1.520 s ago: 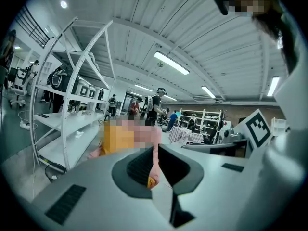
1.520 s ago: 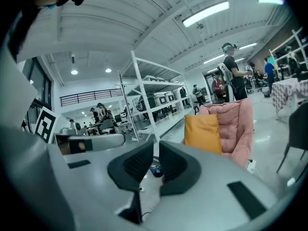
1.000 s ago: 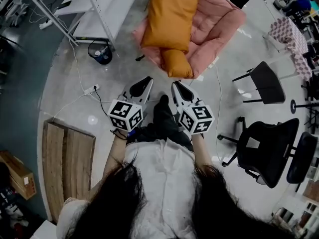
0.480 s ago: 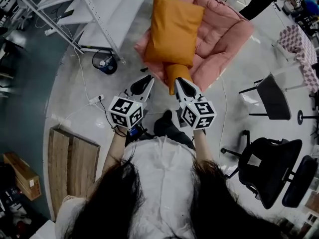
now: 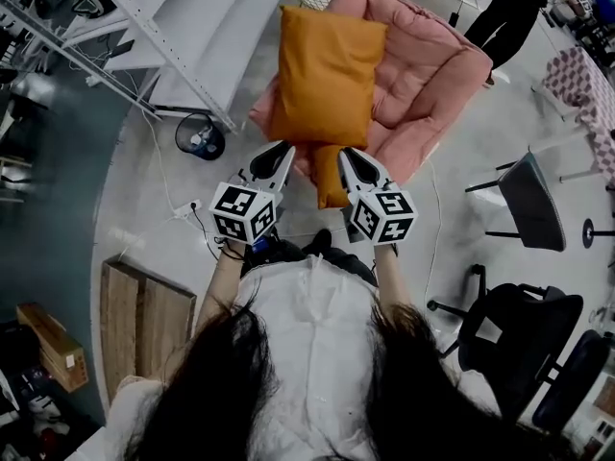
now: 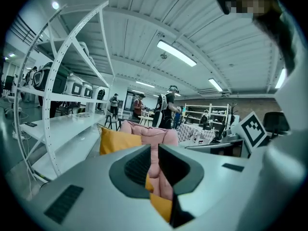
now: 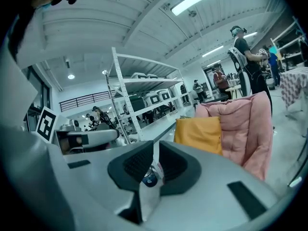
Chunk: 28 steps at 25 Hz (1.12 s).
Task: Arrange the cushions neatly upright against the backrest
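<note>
The left hand-held gripper (image 5: 281, 152) has its jaws drawn to a narrow slit with nothing caught between the pads; its own view shows only pink and orange fabric through the gap. The right hand-held gripper (image 5: 348, 155) is likewise all but closed and empty, with bare floor showing through its slit. Both are held out side by side just short of the front of the pink armchair (image 5: 432, 65).

Between the two tips, at the armchair's front edge, lies the small orange cushion (image 5: 330, 176), its lower end hanging past the seat. Just behind it is the large orange cushion (image 5: 327, 75), touching the small one and leaning back on the armchair's left half (in the right gripper view it stands nearly upright against the padding).

Left of the armchair a black bin (image 5: 200, 134) sits on the floor beside a white shelving rack (image 5: 173, 27). Right of the armchair stand a black folding chair (image 5: 528, 200) and, nearer the person, a black office chair (image 5: 519, 334). Well left of the armchair, near the person, lies a wooden board (image 5: 139, 325).
</note>
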{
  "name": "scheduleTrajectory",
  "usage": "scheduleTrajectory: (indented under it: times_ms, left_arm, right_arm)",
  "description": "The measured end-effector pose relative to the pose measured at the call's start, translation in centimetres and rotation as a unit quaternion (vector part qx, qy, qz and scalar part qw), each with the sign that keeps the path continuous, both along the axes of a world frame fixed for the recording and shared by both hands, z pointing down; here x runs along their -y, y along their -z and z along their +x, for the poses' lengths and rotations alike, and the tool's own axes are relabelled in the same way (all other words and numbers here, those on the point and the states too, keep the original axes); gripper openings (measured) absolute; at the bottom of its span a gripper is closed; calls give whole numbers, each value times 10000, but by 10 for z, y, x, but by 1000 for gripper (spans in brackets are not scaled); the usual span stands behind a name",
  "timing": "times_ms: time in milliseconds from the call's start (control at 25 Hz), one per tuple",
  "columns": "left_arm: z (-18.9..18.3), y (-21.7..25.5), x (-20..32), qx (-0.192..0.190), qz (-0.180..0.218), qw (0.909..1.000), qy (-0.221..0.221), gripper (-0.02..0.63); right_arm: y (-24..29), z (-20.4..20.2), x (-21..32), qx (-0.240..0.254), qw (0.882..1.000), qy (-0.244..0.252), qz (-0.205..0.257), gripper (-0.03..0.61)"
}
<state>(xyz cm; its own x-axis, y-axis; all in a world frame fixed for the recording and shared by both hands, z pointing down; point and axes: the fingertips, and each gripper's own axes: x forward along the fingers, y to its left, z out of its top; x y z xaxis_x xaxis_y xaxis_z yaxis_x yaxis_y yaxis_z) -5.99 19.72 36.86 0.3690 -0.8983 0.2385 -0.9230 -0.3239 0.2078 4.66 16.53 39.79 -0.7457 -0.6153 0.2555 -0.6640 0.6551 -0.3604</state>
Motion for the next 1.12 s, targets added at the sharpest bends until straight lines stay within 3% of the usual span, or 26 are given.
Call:
scheduleTrajectory:
  times_ms: [440,800,1120]
  left_arm:
    - [1,-14,28,157,-268,9995,16,43]
    - [-24,-37,73,240,-494,9985,-42,43]
    - [-61,-64,144,152,-700,9974,-37,43]
  right_arm:
    - [-15,9,23,94,9996,-59,-271,49]
    - [-35,15,53,13,9981,-400,-463,49]
    - [-48,10,109,-229,9955,-707,-587,49]
